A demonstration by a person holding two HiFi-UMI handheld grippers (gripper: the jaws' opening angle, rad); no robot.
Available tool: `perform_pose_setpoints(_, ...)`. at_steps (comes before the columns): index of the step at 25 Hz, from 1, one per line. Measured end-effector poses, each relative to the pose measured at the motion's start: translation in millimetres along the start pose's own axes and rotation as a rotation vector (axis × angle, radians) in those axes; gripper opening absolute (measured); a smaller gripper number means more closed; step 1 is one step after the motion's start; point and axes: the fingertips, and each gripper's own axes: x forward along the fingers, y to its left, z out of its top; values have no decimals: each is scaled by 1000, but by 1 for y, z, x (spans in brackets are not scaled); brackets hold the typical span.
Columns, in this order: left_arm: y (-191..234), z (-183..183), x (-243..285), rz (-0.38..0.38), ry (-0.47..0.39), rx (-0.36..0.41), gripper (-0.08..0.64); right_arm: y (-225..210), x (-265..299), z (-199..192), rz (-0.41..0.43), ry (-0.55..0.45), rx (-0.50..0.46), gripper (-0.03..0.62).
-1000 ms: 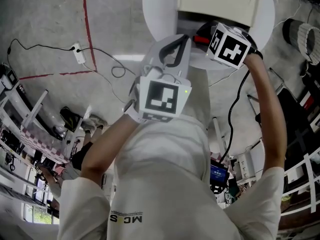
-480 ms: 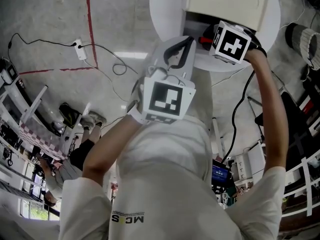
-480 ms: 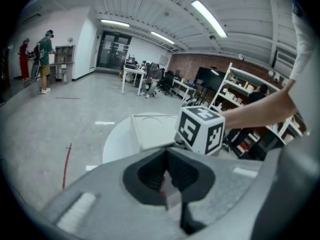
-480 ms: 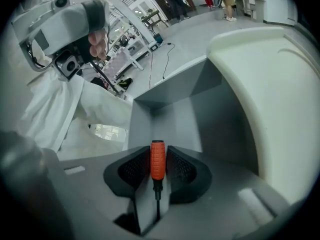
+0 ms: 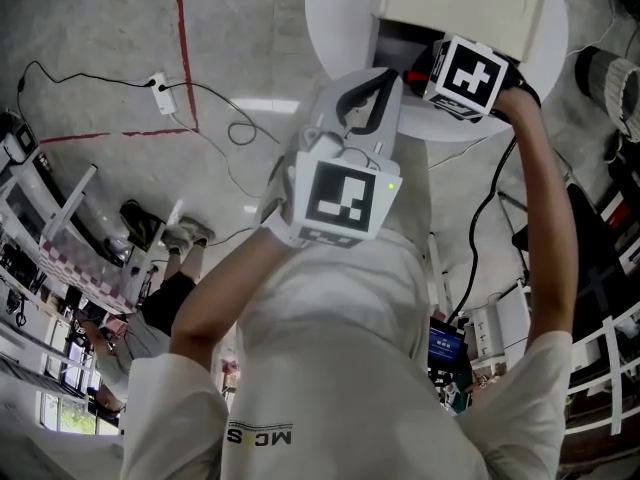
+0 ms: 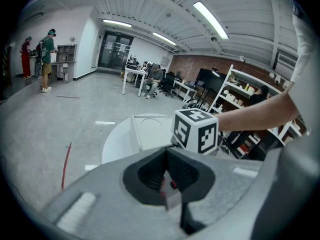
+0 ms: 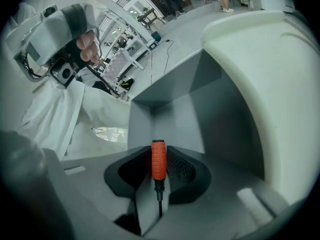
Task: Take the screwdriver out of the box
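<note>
**Operator:** Where does the screwdriver lie from my fingers?

**Observer:** Right gripper view. The screwdriver [image 7: 158, 160] sits dead centre between the fingers of your right gripper [image 7: 159, 156], inside the box [image 7: 192, 116]. The orange handle's far end points away from you, toward the box's inner corner. The dark shaft runs back toward the gripper body. So the long axis lies along the gripper's own line, not across it. The fingers are closing, and the pads meet both flanks of the handle with no gap I can make out.

**Operator:** And the left?

**Observer:** Your left gripper [image 5: 360, 103] hangs over the near edge of the bench [image 5: 335, 13], outside the box. Its fingers are drawn narrow with nothing between them. Your right hand is the nearer by far: it is in the box, and the left is apart from it.

**Operator:** What does the pull call for?

**Observer:** My judgement: the hold is on the handle, so draw back along that same axis, up and out through the box's open side. Keep the wrist from tilting. The shaft tip trails nearest you and could catch a box wall.
</note>
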Motion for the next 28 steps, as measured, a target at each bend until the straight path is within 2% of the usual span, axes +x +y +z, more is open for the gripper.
perform_pose_setpoints(10, -2, 2, 0, 8, -4, -3, 0, -1, 0, -1, 19, 22, -3, 95)
perform_pose_setpoints(15, 0, 1, -1, 10, 0, -3, 0, -1, -3, 2, 1, -25, -30, 89)
perform_pose_setpoints(24, -6, 3, -1, -4, 2, 13, 0, 3, -12, 0, -117, -108, -43, 87)
perform_pose_setpoints(28, -9, 5, 3, -13, 6, 20, 0, 1, -28, 6, -183, -190, -27, 87)
